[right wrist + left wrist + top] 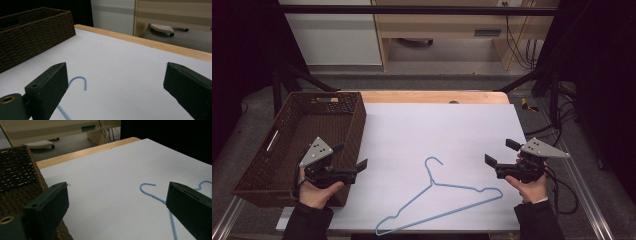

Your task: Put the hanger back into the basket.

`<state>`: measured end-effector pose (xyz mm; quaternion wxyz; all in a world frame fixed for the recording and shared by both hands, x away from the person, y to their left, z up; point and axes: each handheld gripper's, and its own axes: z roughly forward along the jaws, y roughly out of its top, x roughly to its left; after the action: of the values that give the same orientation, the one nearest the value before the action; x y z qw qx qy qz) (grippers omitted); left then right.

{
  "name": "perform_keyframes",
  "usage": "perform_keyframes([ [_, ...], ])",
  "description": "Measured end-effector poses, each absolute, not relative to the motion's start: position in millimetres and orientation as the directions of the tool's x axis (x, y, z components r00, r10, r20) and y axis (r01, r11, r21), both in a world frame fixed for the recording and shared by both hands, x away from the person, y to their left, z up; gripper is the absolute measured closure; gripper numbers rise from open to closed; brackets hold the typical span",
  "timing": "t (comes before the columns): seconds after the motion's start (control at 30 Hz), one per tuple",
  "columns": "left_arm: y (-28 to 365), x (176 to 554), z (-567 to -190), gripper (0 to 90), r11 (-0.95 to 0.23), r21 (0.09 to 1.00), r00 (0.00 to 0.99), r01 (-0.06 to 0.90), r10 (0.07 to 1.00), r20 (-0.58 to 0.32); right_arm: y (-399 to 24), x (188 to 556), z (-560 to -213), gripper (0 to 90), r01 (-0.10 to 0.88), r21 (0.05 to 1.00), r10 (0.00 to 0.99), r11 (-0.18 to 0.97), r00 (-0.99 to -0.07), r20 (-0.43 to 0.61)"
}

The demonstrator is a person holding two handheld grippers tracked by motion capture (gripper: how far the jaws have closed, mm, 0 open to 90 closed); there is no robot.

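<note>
High view, thin light-blue wire hanger (pixel 447 200) lying flat, hook pointing away

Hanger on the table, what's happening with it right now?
Nothing has hold of it. The blue wire hanger lies flat on the white sheet, untouched. A person holds a claw in each hand: the left claw sits open beside the wicker basket, and the right claw is open at the sheet's other side. Both point inward toward the hanger.
</note>
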<state>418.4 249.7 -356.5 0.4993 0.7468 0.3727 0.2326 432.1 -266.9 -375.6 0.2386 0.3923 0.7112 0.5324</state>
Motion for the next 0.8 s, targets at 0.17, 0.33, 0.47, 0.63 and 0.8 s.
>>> perform_keyframes([
  [0.17,246,417,-356,4.0,-0.236,0.917,0.62,0.321,0.784,-0.016,-264,431,-373,6.3,0.306,0.942,0.808,0.138,-0.585,0.071],
  [0.33,240,414,-356,4.1,-0.248,0.915,0.632,0.319,0.775,-0.01,-258,431,-370,6.9,0.312,0.932,0.797,0.184,-0.602,0.044],
  [0.47,232,413,-358,4.1,-0.273,0.907,0.646,0.319,0.763,0.002,-249,432,-368,8.2,0.332,0.913,0.783,0.238,-0.621,0.022],
  [0.63,226,413,-361,4.3,-0.281,0.903,0.655,0.325,0.756,-0.001,-237,432,-367,9.3,0.364,0.881,0.754,0.303,-0.656,0.012],
  [0.8,217,414,-367,4.4,-0.305,0.89,0.669,0.338,0.743,0.0,-215,439,-369,11.0,0.404,0.823,0.712,0.399,-0.703,0.0],
])
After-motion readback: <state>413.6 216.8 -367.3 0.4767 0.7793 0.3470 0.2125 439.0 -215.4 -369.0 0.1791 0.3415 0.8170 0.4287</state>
